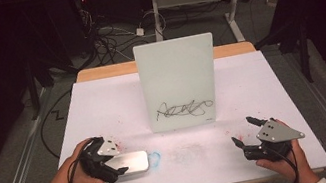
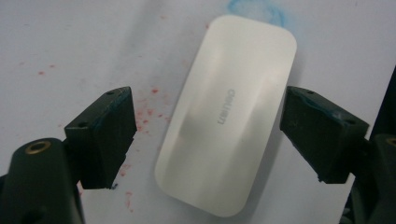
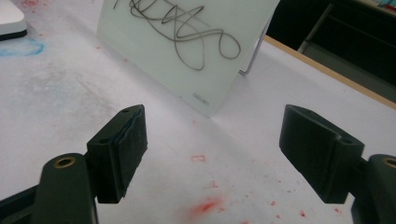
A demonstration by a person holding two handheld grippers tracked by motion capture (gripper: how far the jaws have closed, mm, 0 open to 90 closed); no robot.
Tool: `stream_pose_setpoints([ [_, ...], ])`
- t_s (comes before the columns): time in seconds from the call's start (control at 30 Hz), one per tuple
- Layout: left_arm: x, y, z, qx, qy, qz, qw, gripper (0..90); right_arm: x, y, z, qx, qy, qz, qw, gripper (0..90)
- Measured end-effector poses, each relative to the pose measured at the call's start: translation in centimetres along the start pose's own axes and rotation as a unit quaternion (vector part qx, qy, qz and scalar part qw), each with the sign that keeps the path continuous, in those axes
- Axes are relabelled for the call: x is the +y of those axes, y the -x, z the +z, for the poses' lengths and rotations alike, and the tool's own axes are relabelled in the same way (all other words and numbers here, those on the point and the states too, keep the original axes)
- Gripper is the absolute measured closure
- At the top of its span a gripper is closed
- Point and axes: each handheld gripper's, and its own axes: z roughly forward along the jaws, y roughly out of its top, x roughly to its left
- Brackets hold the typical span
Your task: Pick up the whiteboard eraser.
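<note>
A white rounded eraser [image 1: 135,161] lies flat on the white table [image 1: 103,107] at the front left. My left gripper [image 1: 119,159] stands open around the eraser [image 2: 229,112]. In the left gripper view [image 2: 205,112] one pad is at the eraser's long edge, and a gap shows at the other pad. A small glass whiteboard [image 1: 178,78] stands upright in the middle with a black scribble [image 1: 184,109] low on it. My right gripper [image 1: 242,130] hovers open at the front right, with nothing between its jaws [image 3: 212,140], which point at the whiteboard [image 3: 187,51].
A blue smear [image 1: 156,157] marks the table just right of the eraser. Red specks [image 3: 208,205] dot the surface near both grippers. A wooden edge [image 1: 106,71] runs along the table's far side, with cables on the floor [image 1: 106,40] beyond.
</note>
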Motion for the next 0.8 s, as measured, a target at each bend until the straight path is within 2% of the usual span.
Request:
stream_pose_setpoints([
  [0.03,0.0,0.0,0.0,0.0,0.0,0.0,1.0,18.1,0.0,0.0,0.0,0.0,0.0,0.0,1.0,24.0],
  [0.07,0.3,0.0,0.4,-0.011,-0.008,0.004,0.9999,18.1,0.0,-0.1,0.0,0.004,-0.001,-0.002,1.0,24.0],
  [0.1,1.0,0.0,1.2,-0.012,-0.027,0.014,0.9995,17.9,-0.1,-0.2,0.1,0.008,-0.003,-0.005,1.0,24.0],
  [0.13,1.0,0.0,1.2,-0.012,-0.027,0.014,0.9995,17.9,-0.1,-0.2,0.1,0.008,-0.004,-0.007,0.9999,24.0],
  [0.17,1.4,0.0,1.6,-0.01,-0.038,0.022,0.999,18.1,-0.1,-0.2,0.1,0.01,-0.004,-0.007,0.9999,24.0],
  [0.2,1.8,-0.1,2.2,-0.019,-0.054,0.032,0.9979,17.7,-0.1,-0.3,0.1,0.012,-0.004,-0.007,0.9999,24.0],
  [0.27,2.0,-0.3,2.7,-0.031,-0.06,0.042,0.9968,18.0,-0.1,-0.3,0.2,0.014,-0.008,-0.009,0.9998,24.0],
  [0.3,2.0,-0.3,2.7,-0.031,-0.06,0.042,0.9968,19.1,-0.2,-0.4,0.3,0.017,-0.009,-0.01,0.9998,24.1],
  [0.33,2.1,-0.4,3.2,-0.04,-0.073,0.051,0.9952,20.1,-0.2,-0.5,0.3,0.018,-0.011,-0.012,0.9997,24.2],
  [0.37,2.1,-0.4,3.2,-0.04,-0.073,0.051,0.9952,21.0,-0.2,-0.5,0.3,0.019,-0.013,-0.015,0.9996,24.3],
  [0.4,2.1,-0.6,3.7,-0.05,-0.086,0.059,0.9933,21.8,-0.2,-0.6,0.4,0.021,-0.015,-0.017,0.9995,24.4],
  [0.43,2.1,-0.7,3.8,-0.053,-0.087,0.06,0.993,23.5,-0.2,-0.6,0.4,0.021,-0.016,-0.018,0.9995,24.7],
  [0.57,2.0,-0.6,3.5,-0.047,-0.088,0.072,0.9924,26.5,-0.2,-0.7,0.4,0.029,-0.015,-0.02,0.9993,24.8],
  [0.6,2.0,-0.6,3.3,-0.04,-0.09,0.074,0.9924,26.5,-0.2,-0.7,0.4,0.029,-0.014,-0.02,0.9993,24.8],
  [0.7,1.8,-0.5,3.1,-0.024,-0.088,0.072,0.9932,28.6,-0.1,-0.6,0.3,0.025,-0.012,-0.017,0.9995,24.7],
  [0.8,1.7,-0.6,3.1,-0.023,-0.079,0.072,0.994,28.7,-0.2,-0.6,0.3,0.025,-0.011,-0.018,0.9995,24.6],
])
